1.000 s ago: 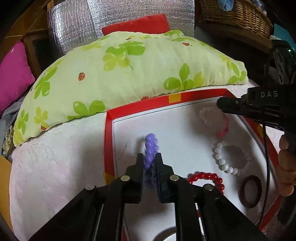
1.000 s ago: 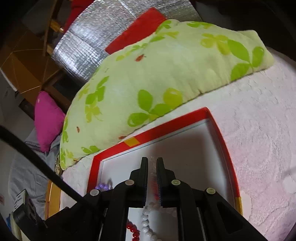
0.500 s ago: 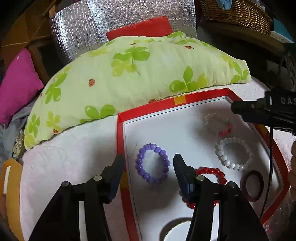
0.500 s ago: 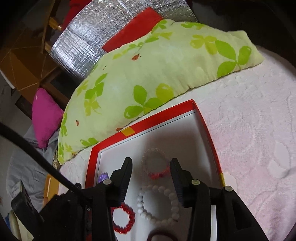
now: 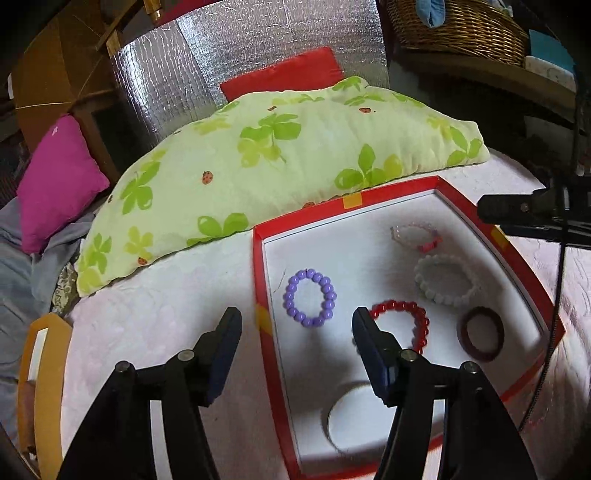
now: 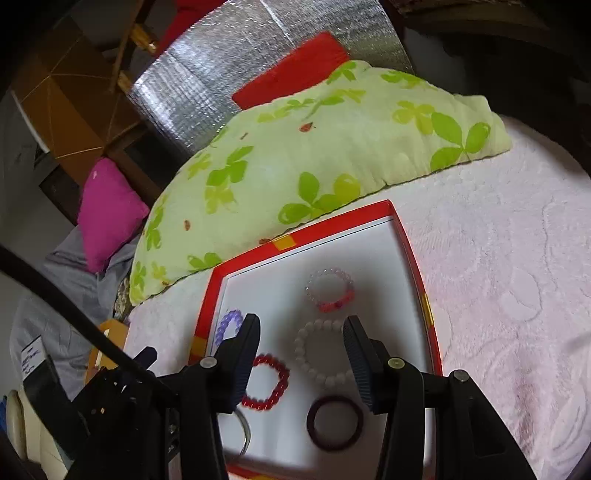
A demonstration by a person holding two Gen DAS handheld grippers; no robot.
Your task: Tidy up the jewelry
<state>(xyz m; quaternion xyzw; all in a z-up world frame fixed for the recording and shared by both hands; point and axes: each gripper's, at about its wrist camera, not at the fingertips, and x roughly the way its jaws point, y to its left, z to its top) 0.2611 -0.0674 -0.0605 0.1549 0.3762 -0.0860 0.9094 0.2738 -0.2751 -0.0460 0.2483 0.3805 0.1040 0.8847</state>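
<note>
A red-rimmed white tray (image 5: 260, 266) (image 6: 210, 291) lies on the pink bedspread. In it lie a purple bead bracelet (image 5: 309, 297) (image 6: 227, 325), a red bead bracelet (image 5: 404, 323) (image 6: 266, 382), a white pearl bracelet (image 5: 445, 280) (image 6: 321, 352), a clear-and-pink bracelet (image 5: 415, 236) (image 6: 330, 290) and a dark maroon bangle (image 5: 480, 334) (image 6: 334, 422). My left gripper (image 5: 295, 328) is open and empty above the tray's near left edge. My right gripper (image 6: 301, 339) is open and empty above the pearl bracelet; its tip shows in the left wrist view (image 5: 517, 210).
A green leaf-print pillow (image 5: 280, 155) (image 6: 314, 158) lies just behind the tray. A magenta cushion (image 5: 55, 181) is at far left, a red cushion (image 5: 284, 72) and silver foil panel behind. A wicker basket (image 5: 458, 26) sits top right. A round cutout (image 5: 358, 417) marks the tray's near part.
Both grippers have opened, let go of the purple and the clear-and-pink bracelets in the tray, and drawn back and up.
</note>
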